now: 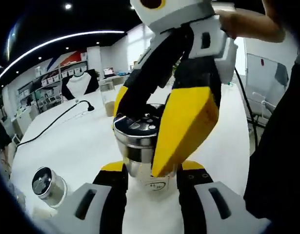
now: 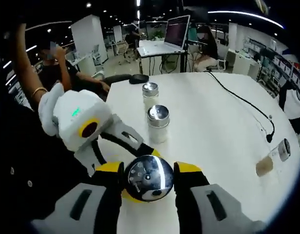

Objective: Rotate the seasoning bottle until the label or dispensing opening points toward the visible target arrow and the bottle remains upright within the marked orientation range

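Note:
The seasoning bottle (image 1: 140, 163) stands upright on the white table (image 1: 81, 141); it has a clear body and a steel cap (image 1: 136, 127) with holes. My left gripper (image 1: 153, 166) is shut on the bottle's lower body, its yellow tips pressed against both sides. My right gripper (image 1: 142, 136) reaches down from above and is shut on the cap. In the right gripper view the cap (image 2: 150, 178) sits between my right gripper's (image 2: 150, 169) yellow pads. My left gripper (image 2: 144, 175) comes in from the left below the cap.
A second shaker (image 1: 47, 184) lies at the lower left, and a black cable (image 1: 67, 117) crosses the table. Two upright shakers (image 2: 158, 122) (image 2: 150, 95) stand beyond the bottle. Another jar (image 2: 271, 163) lies at the right edge. People sit behind, near a laptop (image 2: 176, 31).

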Demonstrator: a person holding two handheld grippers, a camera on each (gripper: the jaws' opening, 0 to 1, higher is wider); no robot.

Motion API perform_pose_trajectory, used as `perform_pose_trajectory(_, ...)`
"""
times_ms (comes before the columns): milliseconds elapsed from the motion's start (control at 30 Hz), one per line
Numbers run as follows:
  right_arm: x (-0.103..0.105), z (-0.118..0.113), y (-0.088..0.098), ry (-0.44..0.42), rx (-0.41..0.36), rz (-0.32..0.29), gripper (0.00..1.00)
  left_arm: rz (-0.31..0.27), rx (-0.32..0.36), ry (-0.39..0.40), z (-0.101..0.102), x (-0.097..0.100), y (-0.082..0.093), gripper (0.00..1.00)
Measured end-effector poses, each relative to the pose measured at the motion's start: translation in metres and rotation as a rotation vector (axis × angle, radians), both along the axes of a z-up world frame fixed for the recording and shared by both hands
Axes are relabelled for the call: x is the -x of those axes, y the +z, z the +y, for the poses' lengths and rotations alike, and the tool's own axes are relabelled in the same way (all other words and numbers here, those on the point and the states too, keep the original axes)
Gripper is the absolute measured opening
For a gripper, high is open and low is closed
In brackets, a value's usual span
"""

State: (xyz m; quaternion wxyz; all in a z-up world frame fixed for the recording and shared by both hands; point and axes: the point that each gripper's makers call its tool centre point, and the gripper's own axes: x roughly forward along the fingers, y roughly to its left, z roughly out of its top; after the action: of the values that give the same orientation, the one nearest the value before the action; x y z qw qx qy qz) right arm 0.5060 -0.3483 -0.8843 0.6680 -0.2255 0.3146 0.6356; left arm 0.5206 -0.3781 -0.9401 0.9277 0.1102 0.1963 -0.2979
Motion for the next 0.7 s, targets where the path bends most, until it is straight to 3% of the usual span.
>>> perform_pose_trajectory(167,-0.005,0.002,-0.001,-0.054,0.021,-0.043,0.38,0.009,-0.013,0.135,0.007,-0.007,-0.001,0.42)
perform_pose_trajectory(200,-0.006,0.003,0.0,-0.062,0.02,-0.054,0.38,-0.001,-0.036,0.13,0.007,-0.008,0.0,0.42)
perform_pose_trajectory(300,-0.01,0.006,-0.002,-0.074,0.031,-0.08,0.39,0.001,-0.007,0.17,0.011,-0.012,-0.002,0.42)
perform_pose_trajectory(400,-0.017,0.005,-0.006,-0.024,0.104,-0.139,0.38,0.011,0.008,0.179,0.012,-0.016,-0.002,0.42)
perform_pose_trajectory(700,-0.017,0.013,-0.006,0.183,0.119,-0.131,0.37,0.04,-0.018,0.177,0.022,-0.016,-0.003,0.42)
